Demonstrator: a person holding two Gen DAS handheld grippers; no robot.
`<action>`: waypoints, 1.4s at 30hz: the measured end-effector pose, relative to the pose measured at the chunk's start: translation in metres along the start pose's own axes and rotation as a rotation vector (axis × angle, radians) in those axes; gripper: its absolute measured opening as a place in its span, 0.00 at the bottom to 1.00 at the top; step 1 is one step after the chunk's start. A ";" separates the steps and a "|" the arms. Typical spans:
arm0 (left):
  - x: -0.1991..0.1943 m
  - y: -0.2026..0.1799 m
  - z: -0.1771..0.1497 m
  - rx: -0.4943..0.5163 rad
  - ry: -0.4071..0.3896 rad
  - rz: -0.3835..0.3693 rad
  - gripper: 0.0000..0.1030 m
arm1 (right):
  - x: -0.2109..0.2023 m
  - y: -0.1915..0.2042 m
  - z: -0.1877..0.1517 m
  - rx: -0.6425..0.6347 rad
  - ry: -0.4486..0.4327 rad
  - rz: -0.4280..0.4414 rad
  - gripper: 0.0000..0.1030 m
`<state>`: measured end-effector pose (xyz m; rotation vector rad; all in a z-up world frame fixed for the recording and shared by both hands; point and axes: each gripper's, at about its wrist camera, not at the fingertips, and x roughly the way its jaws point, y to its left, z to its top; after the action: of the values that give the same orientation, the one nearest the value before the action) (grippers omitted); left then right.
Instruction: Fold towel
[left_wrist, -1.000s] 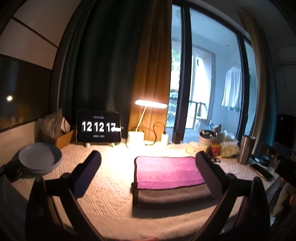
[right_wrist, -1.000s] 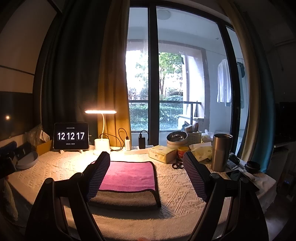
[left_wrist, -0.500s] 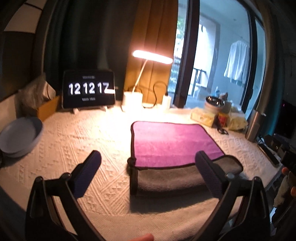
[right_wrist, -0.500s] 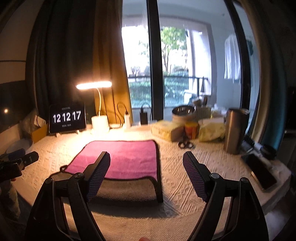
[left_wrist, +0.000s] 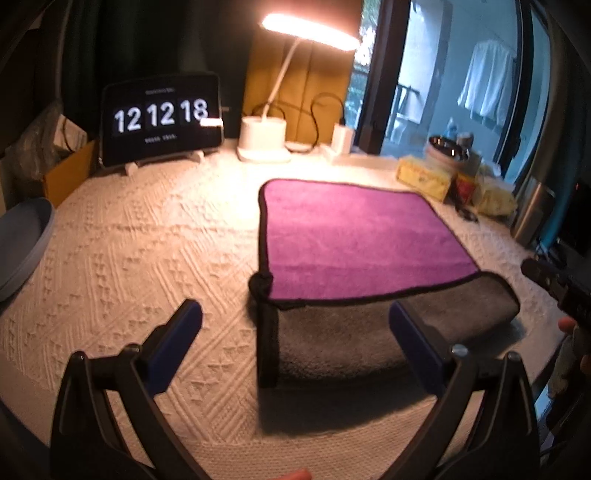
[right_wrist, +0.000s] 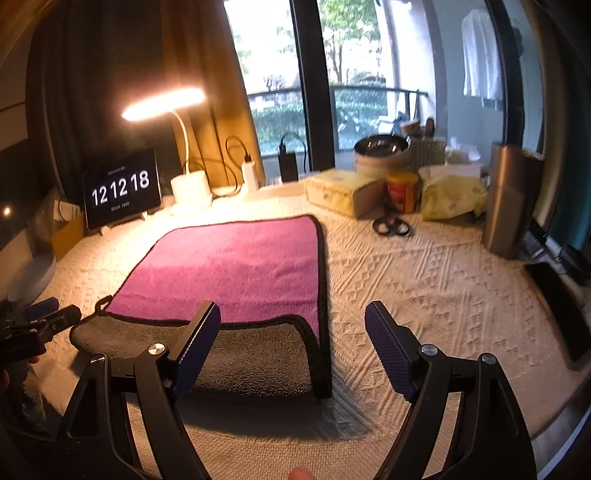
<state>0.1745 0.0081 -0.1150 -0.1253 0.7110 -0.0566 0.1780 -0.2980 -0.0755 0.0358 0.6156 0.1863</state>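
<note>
A towel, purple on top and grey beneath with a black hem, lies on the white textured tablecloth; it shows in the left wrist view (left_wrist: 354, 236) and the right wrist view (right_wrist: 236, 266). Its near edge hangs over the table front, grey side out. My left gripper (left_wrist: 291, 332) is open and empty, just above the towel's near left corner. My right gripper (right_wrist: 291, 339) is open and empty, above the towel's near right corner. Each gripper shows at the other view's edge.
A clock tablet (left_wrist: 162, 118) and a lit desk lamp (left_wrist: 264, 138) stand at the back. A grey plate (left_wrist: 22, 243) lies at the left. A tissue box (right_wrist: 340, 192), scissors (right_wrist: 391, 225), a red tin (right_wrist: 402, 192) and a steel tumbler (right_wrist: 509, 203) stand at the right.
Both grippers have tilted down and moved closer to the towel's near edge. The towel has not moved. Both stay open.
</note>
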 end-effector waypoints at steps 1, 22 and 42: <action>0.003 -0.001 -0.001 0.008 0.010 0.001 0.99 | 0.007 -0.002 -0.001 0.010 0.023 0.003 0.73; 0.033 -0.024 -0.011 0.159 0.083 0.057 0.40 | 0.062 -0.003 -0.017 -0.008 0.221 0.058 0.42; 0.003 -0.021 -0.005 0.127 -0.013 -0.037 0.04 | 0.024 0.007 -0.006 -0.090 0.059 0.046 0.05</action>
<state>0.1735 -0.0131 -0.1175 -0.0173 0.6904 -0.1354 0.1928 -0.2867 -0.0934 -0.0428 0.6646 0.2598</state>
